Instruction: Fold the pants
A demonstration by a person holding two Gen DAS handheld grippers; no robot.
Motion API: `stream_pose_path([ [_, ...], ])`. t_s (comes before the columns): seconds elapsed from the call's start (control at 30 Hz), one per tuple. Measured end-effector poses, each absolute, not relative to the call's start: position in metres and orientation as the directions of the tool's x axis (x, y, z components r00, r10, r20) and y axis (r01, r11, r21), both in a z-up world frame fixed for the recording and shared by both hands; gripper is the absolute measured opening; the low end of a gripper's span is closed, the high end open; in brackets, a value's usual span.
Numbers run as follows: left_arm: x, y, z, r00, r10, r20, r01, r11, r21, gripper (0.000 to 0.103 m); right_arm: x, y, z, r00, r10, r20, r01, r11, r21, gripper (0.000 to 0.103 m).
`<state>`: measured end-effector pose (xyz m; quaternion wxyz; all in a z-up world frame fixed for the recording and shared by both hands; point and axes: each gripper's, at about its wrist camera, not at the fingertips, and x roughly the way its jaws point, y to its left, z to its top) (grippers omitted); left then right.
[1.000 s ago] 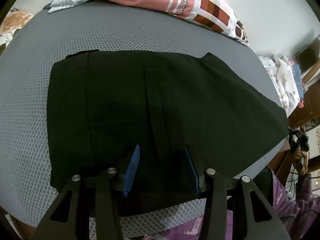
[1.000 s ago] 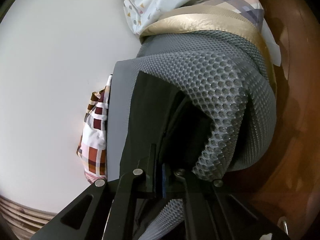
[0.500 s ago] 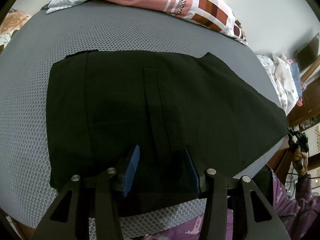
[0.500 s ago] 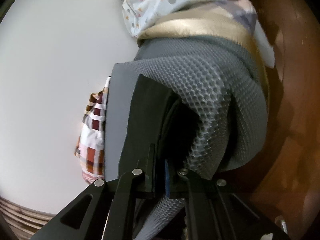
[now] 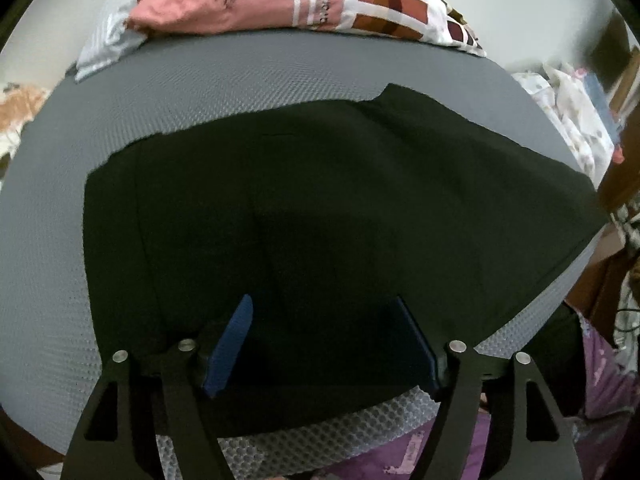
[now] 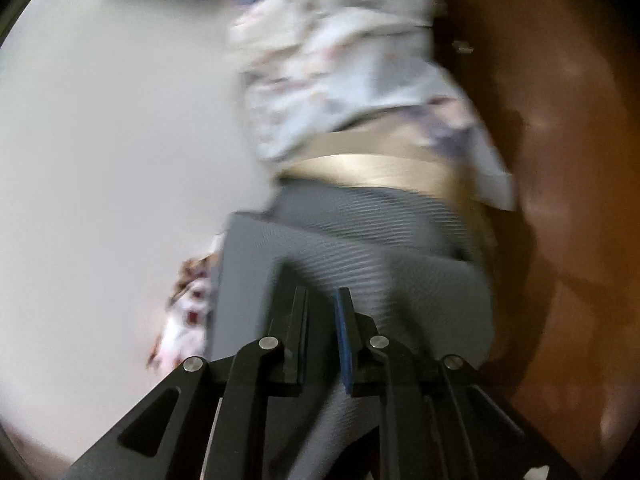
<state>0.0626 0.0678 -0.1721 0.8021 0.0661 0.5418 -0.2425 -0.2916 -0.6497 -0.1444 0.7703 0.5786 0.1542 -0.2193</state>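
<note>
Our left gripper (image 5: 324, 320) stands with its blue pads well apart, having just been opening, and the black cloth lies under and between them but is not pinched. Our right gripper (image 6: 322, 312) shows a narrow gap between its pads; it too has just been opening, and nothing sits in that gap (the view is badly blurred, so fine detail is lost).

Outward from the left pads, the pants (image 5: 320, 208) lie spread as a flat, dark panel on the grey mesh mattress (image 5: 248, 80), near its front edge, with one corner running off toward the right. In the right wrist view only a dark sliver of them shows beside the jaws. A patterned pillow (image 5: 320, 4) lies at the far edge, well apart.

We judge the fabric soft, light and limp: it will drape and sag from any single hold. A corner or a folded edge, pinched through all layers, looks the best place to take it.
</note>
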Motion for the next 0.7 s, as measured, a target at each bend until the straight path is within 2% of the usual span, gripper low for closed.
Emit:
stream_pose_path([
  [0.1, 0.058, 0.067, -0.160, 0.339, -0.350, -0.873, 0.457, 0.873, -0.172, 0.073, -0.245, -0.604, -0.119, 0.877, -0.008, -0.480, 0.435, 0.435, 0.788, 0.015],
  [0.2, 0.059, 0.068, -0.149, 0.347, -0.383, -0.856, 0.427, 0.877, -0.220, 0.073, -0.182, -0.528, -0.114, 0.833, 0.247, -0.494, 0.272, 0.596, 0.756, 0.015],
  [0.23, 0.059, 0.068, -0.145, 0.347, -0.394, -0.851, 0.419, 0.877, -0.235, 0.073, -0.165, -0.504, -0.117, 0.803, 0.346, -0.485, 0.209, 0.599, 0.773, 0.016],
  [0.3, 0.057, 0.068, -0.134, 0.355, -0.421, -0.835, 0.402, 0.875, -0.271, 0.073, -0.132, -0.449, -0.137, 0.692, 0.565, -0.448, 0.117, 0.525, 0.843, 0.029],
  [0.33, 0.055, 0.068, -0.128, 0.366, -0.439, -0.821, 0.393, 0.872, -0.292, 0.073, -0.122, -0.423, -0.150, 0.640, 0.635, -0.432, 0.112, 0.479, 0.870, 0.032],
  [0.43, 0.054, 0.070, -0.119, 0.381, -0.460, -0.802, 0.345, 0.875, -0.338, 0.074, -0.110, -0.382, -0.183, 0.556, 0.710, -0.431, 0.177, 0.405, 0.897, 0.032],
  [0.53, 0.056, 0.076, -0.124, 0.383, -0.516, -0.766, 0.304, 0.854, -0.423, 0.074, -0.108, -0.373, -0.212, 0.546, 0.701, -0.459, 0.287, 0.358, 0.889, 0.032],
  [0.6, 0.059, 0.077, -0.132, 0.387, -0.510, -0.768, 0.286, 0.858, -0.426, 0.074, -0.112, -0.375, -0.219, 0.554, 0.678, -0.483, 0.338, 0.347, 0.875, 0.030],
  [0.7, 0.066, 0.077, -0.151, 0.352, -0.443, -0.825, 0.246, 0.894, -0.375, 0.074, -0.116, -0.379, -0.212, 0.567, 0.628, -0.533, 0.379, 0.376, 0.846, 0.030],
])
